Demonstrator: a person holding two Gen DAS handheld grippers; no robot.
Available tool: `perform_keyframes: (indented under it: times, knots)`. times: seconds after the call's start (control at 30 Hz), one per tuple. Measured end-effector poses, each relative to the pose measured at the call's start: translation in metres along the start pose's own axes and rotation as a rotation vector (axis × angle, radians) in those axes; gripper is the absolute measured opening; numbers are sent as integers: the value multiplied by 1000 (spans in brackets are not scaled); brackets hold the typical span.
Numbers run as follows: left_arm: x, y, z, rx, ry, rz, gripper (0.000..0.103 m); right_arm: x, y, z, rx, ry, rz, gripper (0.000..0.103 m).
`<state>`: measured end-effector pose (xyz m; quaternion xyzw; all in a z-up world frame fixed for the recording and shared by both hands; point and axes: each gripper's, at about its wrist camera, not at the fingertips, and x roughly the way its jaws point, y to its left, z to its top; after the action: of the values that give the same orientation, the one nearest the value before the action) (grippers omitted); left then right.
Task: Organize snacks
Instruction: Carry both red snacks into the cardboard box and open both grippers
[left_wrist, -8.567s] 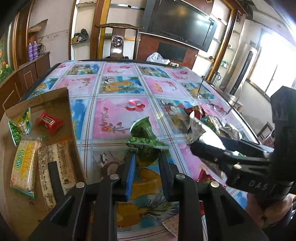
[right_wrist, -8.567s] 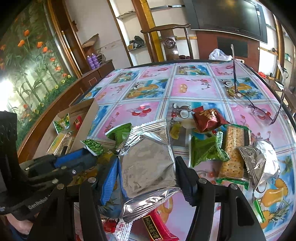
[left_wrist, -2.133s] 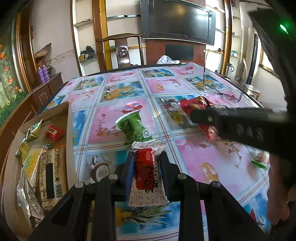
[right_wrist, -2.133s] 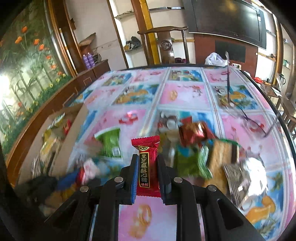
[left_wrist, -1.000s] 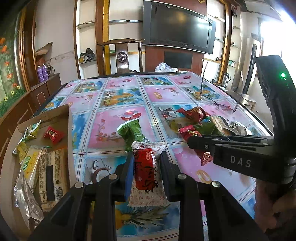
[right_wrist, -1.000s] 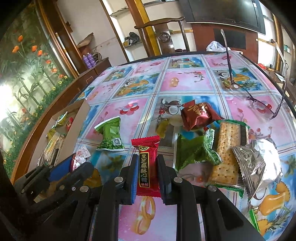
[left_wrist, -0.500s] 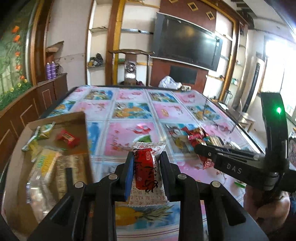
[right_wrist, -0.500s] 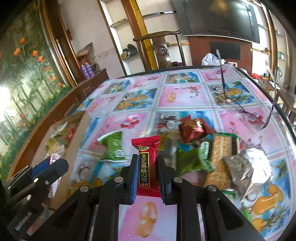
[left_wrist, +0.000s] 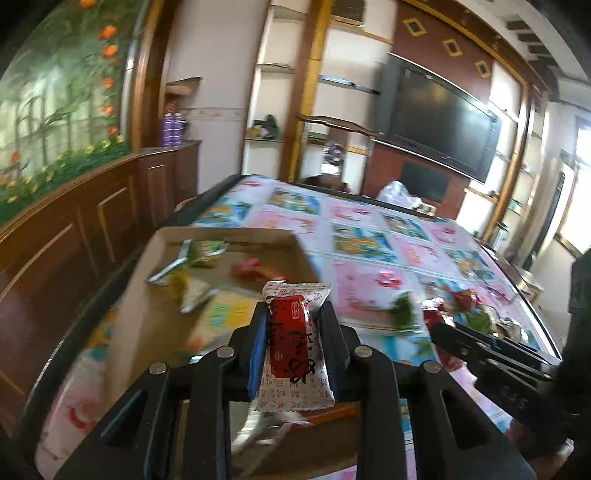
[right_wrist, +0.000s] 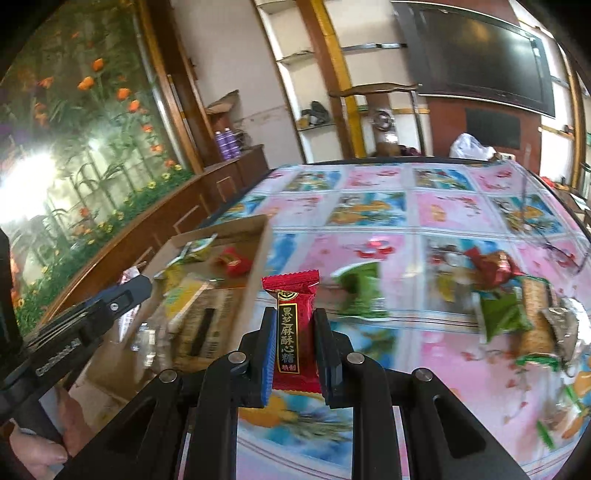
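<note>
Cardboard box holds several snacks; both tongs grip wrapped candies

Both tongs, L & R, clamped tight, tilted downward.

Cardboard box at the table's left edge, snacks seemingly loose to its right

Home living or dining room. Big television on wood-panelled wall, open shelves beside it, carved wooden chair behind table with fruit-print oilcloth. Low wooden cabinets under flower mural. Bright window at right.
</note>
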<state>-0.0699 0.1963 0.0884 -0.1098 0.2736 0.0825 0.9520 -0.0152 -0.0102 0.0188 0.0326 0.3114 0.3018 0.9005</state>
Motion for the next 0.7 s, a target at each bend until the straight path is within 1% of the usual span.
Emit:
perform_keyframes:
  times: [0.17,0.23,0.4,0.7]
  knots:
    - [-3,34,-5,-58,11,42,26,8,29,-5,-50,7,33,21]
    - [-2,42,-8,-69,18,53,26,11,38,-6,-59,11,42,21]
    - [4,55,-13,-88,52,60,26,23,52,-8,-74,42,73,22]
    - [20,64,-22,-107,109,47,26,51,69,-16,-95,148,143,22]
